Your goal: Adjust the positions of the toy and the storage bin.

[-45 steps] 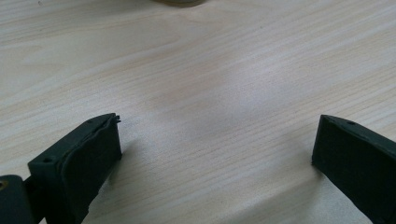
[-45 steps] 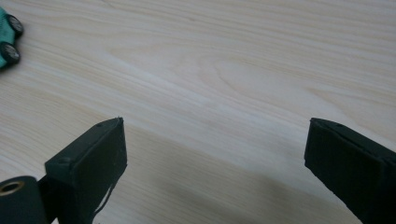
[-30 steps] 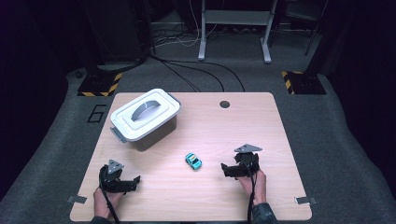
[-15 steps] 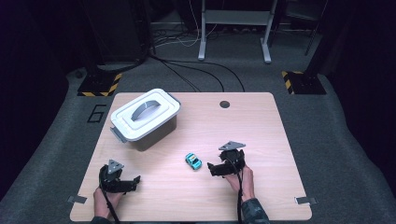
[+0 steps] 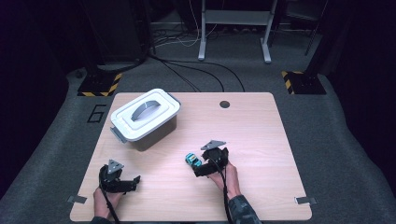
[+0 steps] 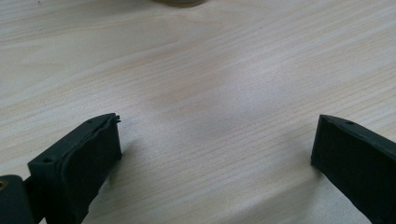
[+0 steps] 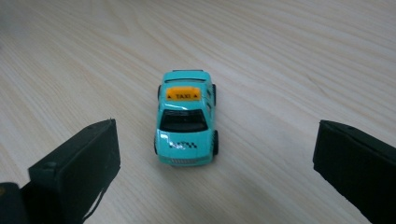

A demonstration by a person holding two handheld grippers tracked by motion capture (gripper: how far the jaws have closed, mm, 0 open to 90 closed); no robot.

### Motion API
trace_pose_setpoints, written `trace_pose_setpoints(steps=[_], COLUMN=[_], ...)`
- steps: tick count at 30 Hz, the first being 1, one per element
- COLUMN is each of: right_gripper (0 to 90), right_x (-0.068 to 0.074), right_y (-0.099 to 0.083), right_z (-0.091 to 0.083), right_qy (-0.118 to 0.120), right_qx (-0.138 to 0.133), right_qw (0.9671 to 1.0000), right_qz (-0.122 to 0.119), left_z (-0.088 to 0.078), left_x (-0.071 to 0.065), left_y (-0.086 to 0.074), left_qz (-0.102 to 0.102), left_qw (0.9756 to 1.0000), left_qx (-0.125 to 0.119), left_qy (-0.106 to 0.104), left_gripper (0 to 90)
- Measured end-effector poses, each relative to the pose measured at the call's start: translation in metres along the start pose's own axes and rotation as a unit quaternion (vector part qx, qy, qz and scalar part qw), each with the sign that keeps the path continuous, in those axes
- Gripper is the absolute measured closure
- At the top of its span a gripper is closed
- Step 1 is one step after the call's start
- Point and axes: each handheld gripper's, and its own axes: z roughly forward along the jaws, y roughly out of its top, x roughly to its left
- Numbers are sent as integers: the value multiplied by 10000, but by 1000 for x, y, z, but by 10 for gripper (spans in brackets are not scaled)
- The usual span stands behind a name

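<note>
Right gripper in my hand, jaws just spread wide and gripping nothing, faces the turquoise toy taxi standing free on the wooden table ahead of my fingertips; my left gripper rests unclenched, well apart.

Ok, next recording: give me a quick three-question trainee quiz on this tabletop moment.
1. True or false: the right gripper is clamped on the small turquoise toy taxi.
2. Which sits on the pale wooden table? A) lidded grey plastic box with a white lid B) red metal bucket C) glass jar
3. Fill in: the left gripper has its jaws ____.

Key: 1 false, the jaws stand wide with the taxi ahead of them, untouched; 2 A; 3 open.
</note>
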Motion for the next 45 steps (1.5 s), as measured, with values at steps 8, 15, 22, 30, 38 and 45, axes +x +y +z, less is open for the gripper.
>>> trace_pose_setpoints(steps=[8, 15, 22, 30, 38, 45], right_gripper=[58, 226, 332, 439, 497, 502], right_x=[10, 13, 14, 17, 18, 18], right_y=[6, 11, 13, 13, 12, 12], right_z=[19, 31, 36, 42, 41, 36], right_qy=[86, 41, 8, -59, -72, -78], right_qx=[169, 296, 344, 450, 413, 292], right_qw=[9998, 9996, 9994, 9989, 9990, 9994], right_qz=[-73, -12, -31, -103, -131, -185], left_z=[0, 0, 0, 0, 0, 0], left_x=[0, 0, 1, 1, 1, 0], left_y=[0, 0, 0, 0, 0, 0], left_qz=[2, 16, 14, 16, 15, 5], left_qw=[10000, 10000, 10000, 10000, 10000, 10000], left_qx=[2, -8, -9, -8, -10, 0], left_qy=[-3, -6, -10, -5, -7, -8], left_gripper=[10, 11, 11, 11, 12, 13])
